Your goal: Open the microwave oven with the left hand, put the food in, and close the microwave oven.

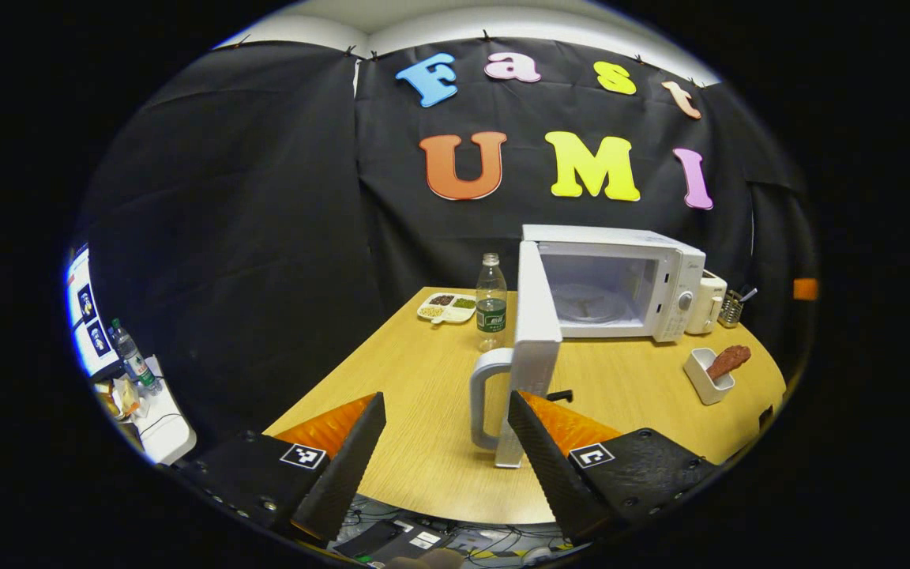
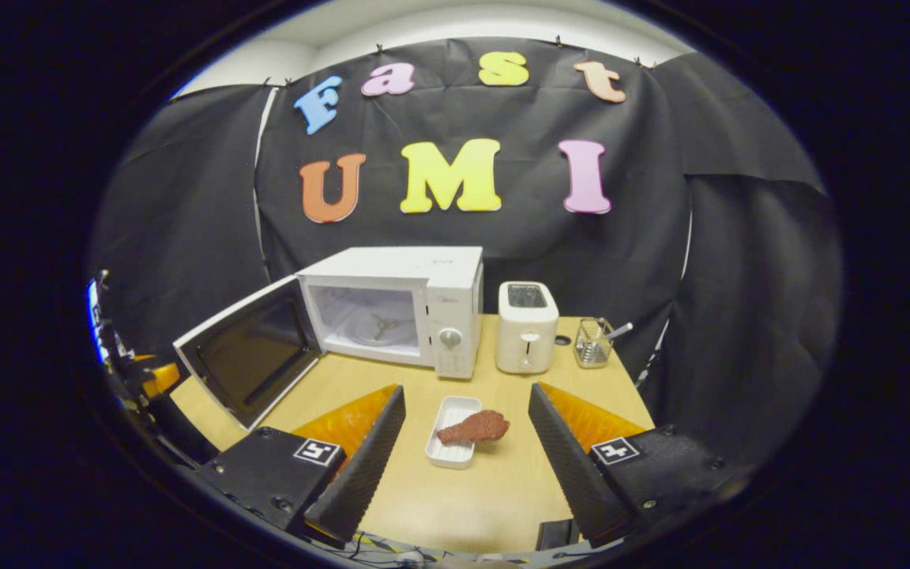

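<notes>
The white microwave oven (image 1: 621,280) (image 2: 400,304) stands at the back of the wooden table with its door (image 1: 534,348) (image 2: 246,359) swung wide open, the turntable bare inside. The door's grey handle (image 1: 483,399) sits just beyond my left gripper (image 1: 447,458), which is open with nothing between its fingers. A brown drumstick-shaped piece of food (image 2: 475,427) (image 1: 729,361) rests across a small white tray (image 2: 449,442) (image 1: 704,378). My right gripper (image 2: 467,466) is open, with the tray lying ahead between its fingers, apart from them.
A clear water bottle (image 1: 491,304) and a divided plate of beans (image 1: 445,308) stand left of the microwave. A white toaster (image 2: 527,328) and a wire holder with utensils (image 2: 593,342) sit to its right. The table's front edge (image 1: 455,514) is close below the left gripper.
</notes>
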Tool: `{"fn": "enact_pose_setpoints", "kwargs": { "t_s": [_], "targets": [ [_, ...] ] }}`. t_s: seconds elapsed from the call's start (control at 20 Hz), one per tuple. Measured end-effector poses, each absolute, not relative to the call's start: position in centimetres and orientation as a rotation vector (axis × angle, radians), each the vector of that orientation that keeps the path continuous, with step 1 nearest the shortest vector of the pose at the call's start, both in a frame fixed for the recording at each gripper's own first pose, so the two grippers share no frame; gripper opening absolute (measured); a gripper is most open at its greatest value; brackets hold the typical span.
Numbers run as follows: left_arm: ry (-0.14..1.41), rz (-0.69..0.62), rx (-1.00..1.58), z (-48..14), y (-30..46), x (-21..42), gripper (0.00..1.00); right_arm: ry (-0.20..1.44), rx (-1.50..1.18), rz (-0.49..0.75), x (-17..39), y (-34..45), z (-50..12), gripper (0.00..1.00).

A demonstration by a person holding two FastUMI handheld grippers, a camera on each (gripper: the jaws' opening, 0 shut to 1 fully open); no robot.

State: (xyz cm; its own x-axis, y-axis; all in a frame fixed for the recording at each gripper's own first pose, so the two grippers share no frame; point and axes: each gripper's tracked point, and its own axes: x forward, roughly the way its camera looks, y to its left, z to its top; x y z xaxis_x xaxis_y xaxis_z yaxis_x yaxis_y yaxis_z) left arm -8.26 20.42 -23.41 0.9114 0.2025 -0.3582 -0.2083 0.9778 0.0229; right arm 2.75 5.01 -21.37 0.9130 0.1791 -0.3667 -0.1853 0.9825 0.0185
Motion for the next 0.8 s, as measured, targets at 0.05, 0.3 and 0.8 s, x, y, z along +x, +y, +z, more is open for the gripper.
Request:
{"fn": "enact_pose_setpoints", "kwargs": {
  "t_s": [0.05,0.3,0.8],
  "targets": [
    [0.350,0.203,-0.006,-22.2,19.4,-8.4,0.96,0.409,-0.008,0.199,3.4,4.4,-23.2,0.92],
    [0.280,0.172,-0.012,-16.9,13.3,-7.1,0.96,0.555,0.047,0.278,7.4,3.5,-31.1,0.90],
    [0.240,0.214,0.014,-10.6,4.1,-1.0,0.96,0.775,0.294,0.483,15.4,4.3,-38.1,0.79]
  ]
}}
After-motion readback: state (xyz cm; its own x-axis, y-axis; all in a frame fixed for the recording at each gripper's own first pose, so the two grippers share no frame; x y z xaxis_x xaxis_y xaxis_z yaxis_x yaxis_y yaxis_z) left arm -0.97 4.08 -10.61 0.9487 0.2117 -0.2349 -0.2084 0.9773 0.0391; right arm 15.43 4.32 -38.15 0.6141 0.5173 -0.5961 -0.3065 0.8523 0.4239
